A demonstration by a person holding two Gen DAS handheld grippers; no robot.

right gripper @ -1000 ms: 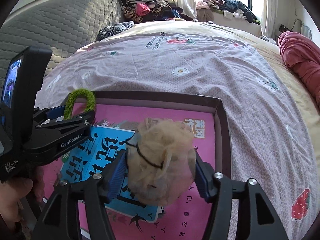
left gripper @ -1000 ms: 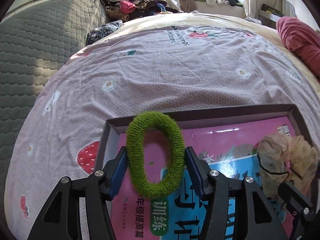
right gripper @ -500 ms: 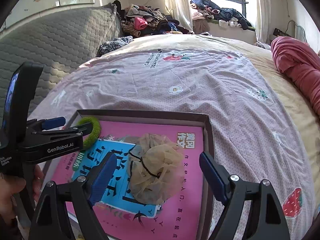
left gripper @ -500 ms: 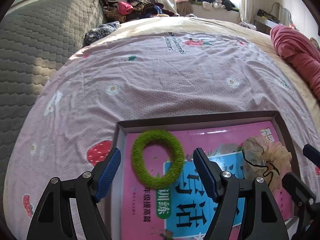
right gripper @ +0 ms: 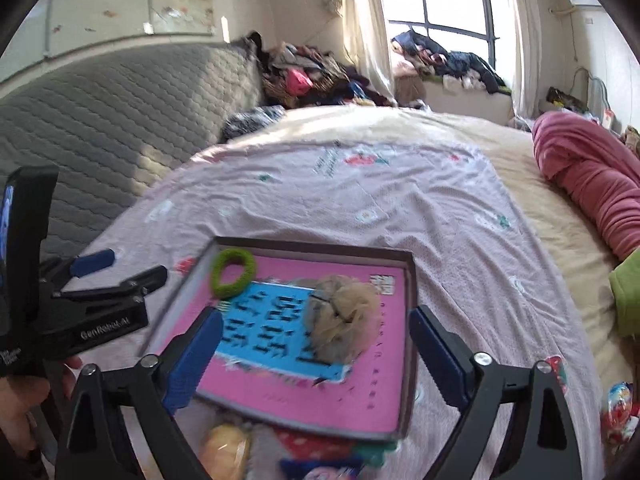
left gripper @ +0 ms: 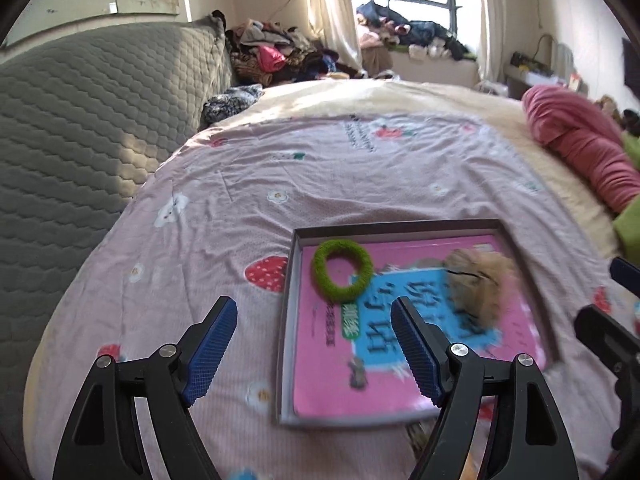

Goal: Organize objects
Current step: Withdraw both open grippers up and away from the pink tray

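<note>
A shallow grey box (left gripper: 289, 280) (right gripper: 411, 300) lies on the pink bedsheet with a pink and blue book (left gripper: 400, 380) (right gripper: 376, 396) inside it. On the book rest a green fuzzy hair ring (left gripper: 342, 270) (right gripper: 233, 272) and a beige mesh scrunchie (left gripper: 478, 284) (right gripper: 344, 326). My left gripper (left gripper: 314, 344) hangs above the box's left edge, its jaws opening with nothing between them. My right gripper (right gripper: 314, 354) hovers over the scrunchie without touching it, jaws also opening. In the right wrist view the left gripper (right gripper: 120, 268) shows at the left, held by a hand.
A grey quilted headboard (left gripper: 80, 128) rises at the left. A rolled pink blanket (left gripper: 580, 152) lies at the right. Clothes are piled by the window (left gripper: 280, 56). Small colourful items (right gripper: 320, 464) lie on the sheet just below the box; a wrapper (right gripper: 618, 404) lies at the right.
Both grippers have let go: the green ring and the scrunchie now lie on the book. Both have opened wide and pulled up and back from the box.
</note>
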